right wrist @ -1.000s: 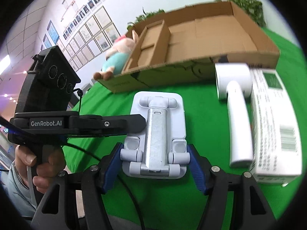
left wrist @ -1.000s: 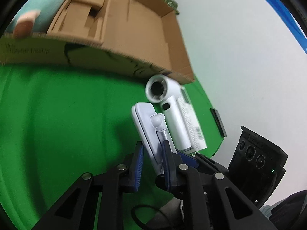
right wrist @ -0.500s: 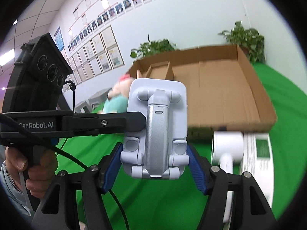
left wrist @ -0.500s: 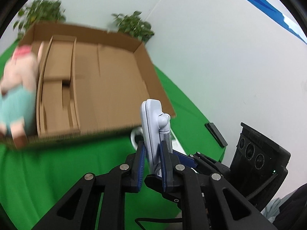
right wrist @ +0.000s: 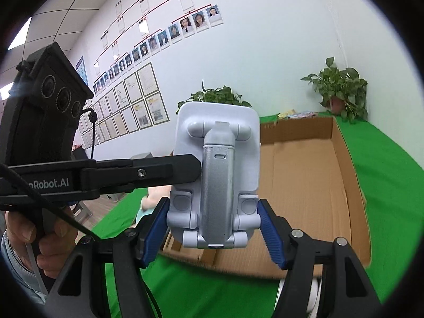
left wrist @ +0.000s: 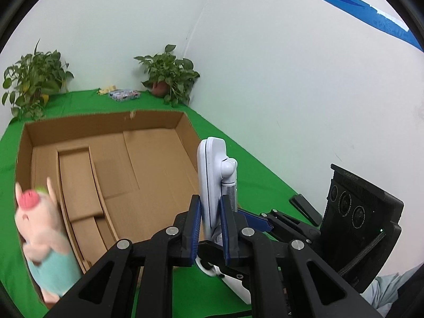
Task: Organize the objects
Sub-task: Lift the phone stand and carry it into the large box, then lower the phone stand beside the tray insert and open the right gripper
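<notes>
A white and silver folding phone stand [left wrist: 212, 177] is held upright in the air, in front of an open cardboard box [left wrist: 148, 164]. My left gripper [left wrist: 209, 228] is shut on its thin edges. My right gripper [right wrist: 214, 234] is shut on its lower sides, and the stand [right wrist: 217, 175] fills the middle of the right wrist view. The box [right wrist: 304, 185] lies on the green cloth behind it. A pink plush pig in a teal outfit [left wrist: 42, 233] stands at the box's near left corner.
A white hair dryer [left wrist: 235, 286] lies on the green table [left wrist: 254, 175] below the grippers. A black flat object [left wrist: 304, 209] lies near the right table edge. Potted plants [left wrist: 167, 74] stand at the back against the white wall.
Both grippers have lifted the phone stand off the table and raised it upright, level with the box. The hair dryer and white carton stayed on the cloth and dropped out of sight.
</notes>
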Tool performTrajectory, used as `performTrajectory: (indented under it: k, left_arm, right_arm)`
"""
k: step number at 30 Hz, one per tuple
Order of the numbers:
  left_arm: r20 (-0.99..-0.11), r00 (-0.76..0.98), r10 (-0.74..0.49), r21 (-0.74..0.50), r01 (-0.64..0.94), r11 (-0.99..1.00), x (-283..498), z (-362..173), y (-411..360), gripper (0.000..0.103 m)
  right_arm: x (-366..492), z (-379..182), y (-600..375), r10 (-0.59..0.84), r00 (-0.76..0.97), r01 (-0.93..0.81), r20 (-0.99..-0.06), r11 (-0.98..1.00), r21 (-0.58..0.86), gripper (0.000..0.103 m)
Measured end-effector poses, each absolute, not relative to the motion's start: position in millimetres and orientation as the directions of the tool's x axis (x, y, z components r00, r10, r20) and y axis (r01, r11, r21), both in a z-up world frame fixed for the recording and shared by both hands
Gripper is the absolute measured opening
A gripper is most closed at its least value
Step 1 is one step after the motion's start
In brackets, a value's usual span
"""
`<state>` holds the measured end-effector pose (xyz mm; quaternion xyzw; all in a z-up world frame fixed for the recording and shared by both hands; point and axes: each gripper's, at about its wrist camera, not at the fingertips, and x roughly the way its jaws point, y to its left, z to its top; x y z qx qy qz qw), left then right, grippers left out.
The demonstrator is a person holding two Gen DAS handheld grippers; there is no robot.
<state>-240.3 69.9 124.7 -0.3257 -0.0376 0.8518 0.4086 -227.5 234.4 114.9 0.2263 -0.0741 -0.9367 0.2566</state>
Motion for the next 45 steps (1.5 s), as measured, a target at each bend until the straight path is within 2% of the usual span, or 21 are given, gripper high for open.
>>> performTrajectory:
  k: [3, 6, 8, 14, 22, 32, 45]
  left_arm:
    - [-0.529, -0.465, 0.71, -0.319, -0.666, -0.674, -267, 134, 74, 0.01]
    - [-0.56, -0.461, 0.689, -0.348, -0.624, -0.7, -318, 136, 77, 0.01]
    - [-0.576, -0.442, 0.688, -0.372, -0.607, -0.702, -340, 133, 77, 0.01]
    - [-0.642, -0.39, 0.659, -0.405, -0.558, -0.725, -379, 90, 75, 0.01]
    - [-0.71, -0.342, 0.616, -0.431, -0.481, -0.764, -386, 18, 71, 0.01]
    - [-0.759, -0.286, 0.585, -0.47, -0.381, -0.796, -377, -42, 58, 0.01]
    - [-0.792, -0.312, 0.524, -0.388, -0.406, -0.828, -358, -52, 71, 0.011]
  right_arm:
    - [-255, 121, 230, -0.529, -0.748, 0.446, -0.4, -0.848, 0.286, 0.064]
    - [-302, 122, 224, -0.568, -0.694, 0.425, -0.442, -0.819, 0.385, 0.064]
    - [-318, 120, 219, -0.554, -0.693, 0.419, -0.461, -0.83, 0.367, 0.064]
    - [-340, 84, 209, -0.561, -0.625, 0.396, -0.543, -0.827, 0.398, 0.064]
    - [-346, 32, 207, -0.575, -0.528, 0.311, -0.624, -0.815, 0.489, 0.064]
    - [-343, -9, 200, -0.575, -0.398, 0.28, -0.715, -0.818, 0.503, 0.064]
    - [-336, -33, 207, -0.599, -0.302, 0.267, -0.741, -0.8, 0.538, 0.066]
